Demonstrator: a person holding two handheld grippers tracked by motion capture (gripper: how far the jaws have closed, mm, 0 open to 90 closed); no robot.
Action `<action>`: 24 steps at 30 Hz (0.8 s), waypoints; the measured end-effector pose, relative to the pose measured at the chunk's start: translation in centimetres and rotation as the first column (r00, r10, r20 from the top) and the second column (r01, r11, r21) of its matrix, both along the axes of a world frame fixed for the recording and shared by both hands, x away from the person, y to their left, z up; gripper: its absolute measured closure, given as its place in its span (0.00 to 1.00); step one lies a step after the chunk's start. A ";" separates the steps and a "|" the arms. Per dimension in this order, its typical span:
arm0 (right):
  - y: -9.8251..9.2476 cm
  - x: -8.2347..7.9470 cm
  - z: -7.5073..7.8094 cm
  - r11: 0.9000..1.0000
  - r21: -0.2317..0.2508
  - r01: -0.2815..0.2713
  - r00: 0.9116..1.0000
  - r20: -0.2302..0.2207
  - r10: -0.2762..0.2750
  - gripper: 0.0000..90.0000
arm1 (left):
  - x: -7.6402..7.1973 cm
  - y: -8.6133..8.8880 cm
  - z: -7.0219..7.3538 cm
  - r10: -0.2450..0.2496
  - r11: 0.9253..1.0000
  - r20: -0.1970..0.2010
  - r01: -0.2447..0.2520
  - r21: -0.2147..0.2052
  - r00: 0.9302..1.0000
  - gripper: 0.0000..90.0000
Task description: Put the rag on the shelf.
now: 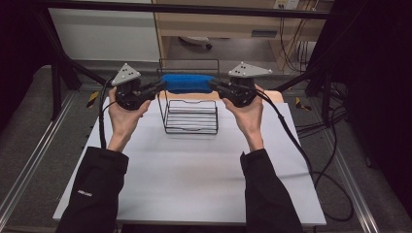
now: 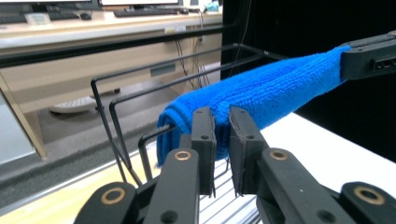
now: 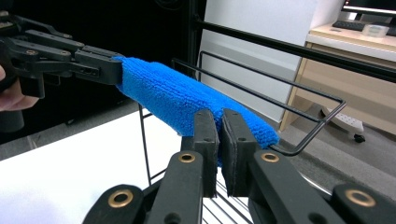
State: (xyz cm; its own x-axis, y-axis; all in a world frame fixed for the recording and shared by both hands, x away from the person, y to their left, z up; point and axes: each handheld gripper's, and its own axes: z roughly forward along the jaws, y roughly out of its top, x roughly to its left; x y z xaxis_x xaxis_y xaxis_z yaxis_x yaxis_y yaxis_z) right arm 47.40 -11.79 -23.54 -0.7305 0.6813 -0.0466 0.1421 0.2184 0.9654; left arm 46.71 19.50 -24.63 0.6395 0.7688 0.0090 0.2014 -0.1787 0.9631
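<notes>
Up at 12 o'clock over the wire rack (image 1: 190,116), both grippers pinch the blue towel (image 1: 187,83): left gripper (image 1: 162,86) barely, jaws just easing apart; right gripper (image 1: 213,85) tight. Forearms come in from 6 o'clock over the white table (image 1: 194,170); desks behind.

We hold our left gripper (image 1: 160,86) and right gripper (image 1: 214,85) level in the upper middle of the high view, jaws pointing inward at each other, nearly closed, forearms stretched forward from the bottom.
</notes>
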 end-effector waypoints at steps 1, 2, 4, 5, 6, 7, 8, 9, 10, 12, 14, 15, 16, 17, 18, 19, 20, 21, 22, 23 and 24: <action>0.0 0.0 -0.1 1.000 0.002 -0.003 1.000 -0.001 0.003 0.95 | 0.0 0.1 0.1 -0.004 1.000 -0.003 0.004 0.001 1.000 0.89; 0.0 0.0 -0.1 1.000 -0.001 -0.005 1.000 0.002 0.005 0.95 | -0.1 0.3 0.4 -0.013 1.000 -0.005 0.013 -0.002 1.000 0.88; -0.1 0.0 -0.3 1.000 0.000 -0.007 1.000 -0.002 0.007 0.95 | -0.4 0.7 1.2 -0.016 1.000 -0.002 0.015 -0.010 1.000 0.84; -0.1 0.0 -0.4 1.000 0.001 -0.008 1.000 -0.002 0.008 0.95 | -0.5 0.9 1.5 -0.015 1.000 -0.001 0.015 -0.012 1.000 0.82; -0.1 0.0 -0.4 1.000 0.000 -0.010 1.000 0.000 0.010 0.95 | -0.6 1.1 1.9 -0.012 1.000 0.006 0.012 -0.021 1.000 0.81; -0.2 0.0 -0.5 1.000 -0.002 -0.012 1.000 0.001 0.012 0.95 | -0.6 1.3 2.3 -0.009 1.000 0.007 0.009 -0.028 1.000 0.80; -0.2 0.0 -0.6 1.000 -0.002 -0.013 1.000 0.001 0.013 0.95 | -0.6 1.5 2.6 -0.010 0.999 0.005 0.010 -0.041 1.000 0.79; -0.2 0.0 -0.6 1.000 -0.003 -0.016 1.000 0.000 0.016 0.95 | -0.6 1.6 2.8 -0.011 0.999 0.002 0.011 -0.050 1.000 0.79; -0.2 0.0 -0.7 1.000 -0.005 -0.019 1.000 0.002 0.019 0.95 | -0.5 1.5 2.9 -0.011 0.999 -0.006 0.011 -0.054 1.000 0.80; -0.2 0.0 -0.9 1.000 -0.011 -0.026 1.000 0.007 0.026 0.95 | -0.3 1.3 2.8 -0.022 0.998 -0.034 0.021 -0.054 0.999 0.82; -0.2 0.0 -1.0 0.999 -0.018 -0.031 0.999 0.011 0.031 0.95 | 0.0 0.8 2.4 -0.043 0.998 -0.061 0.041 -0.038 0.997 0.86; -0.2 0.0 -1.0 0.999 -0.021 -0.035 0.999 0.012 0.035 0.95 | 0.2 0.5 2.2 -0.051 0.998 -0.075 0.049 -0.032 0.996 0.89; -0.2 0.0 -1.1 0.999 -0.028 -0.038 0.999 0.015 0.038 0.95 | 0.3 0.2 2.0 -0.059 0.998 -0.084 0.057 -0.023 0.995 0.91; -0.2 0.0 -1.1 0.999 -0.033 -0.039 0.999 0.017 0.039 0.94 | 0.4 0.0 1.7 -0.067 0.998 -0.095 0.065 -0.020 0.993 0.93; -0.2 0.0 -1.2 0.998 -0.038 -0.042 0.999 0.017 0.043 0.94 | 0.5 -0.1 1.6 -0.073 0.997 -0.104 0.072 -0.015 0.992 0.95; -0.2 -0.1 -1.2 0.998 -0.043 -0.043 0.999 0.017 0.044 0.94 | 0.6 -0.2 1.4 -0.077 0.997 -0.112 0.077 -0.009 0.991 0.97; -0.2 -0.1 -1.2 0.998 -0.048 -0.045 0.999 0.017 0.045 0.94 | 0.6 -0.3 1.3 -0.079 0.997 -0.120 0.080 -0.002 0.990 0.98; -0.1 -0.1 -1.3 0.997 -0.053 -0.047 0.999 0.019 0.048 0.93 | 0.6 -0.4 1.1 -0.081 0.997 -0.127 0.082 0.009 0.989 0.99; -0.1 -0.1 -1.3 0.997 -0.056 -0.045 0.999 0.022 0.046 0.92 | 0.7 -0.5 0.9 -0.079 0.997 -0.135 0.082 0.016 0.988 1.00; -0.1 -0.1 -1.3 0.997 -0.056 -0.047 0.999 0.022 0.048 0.92 | 0.7 -0.6 0.8 -0.076 0.996 -0.138 0.081 0.027 0.987 1.00; -0.1 -0.1 -1.3 0.997 -0.058 -0.048 0.999 0.022 0.049 0.91 | 0.7 -0.6 0.6 -0.071 0.996 -0.141 0.078 0.040 0.987 1.00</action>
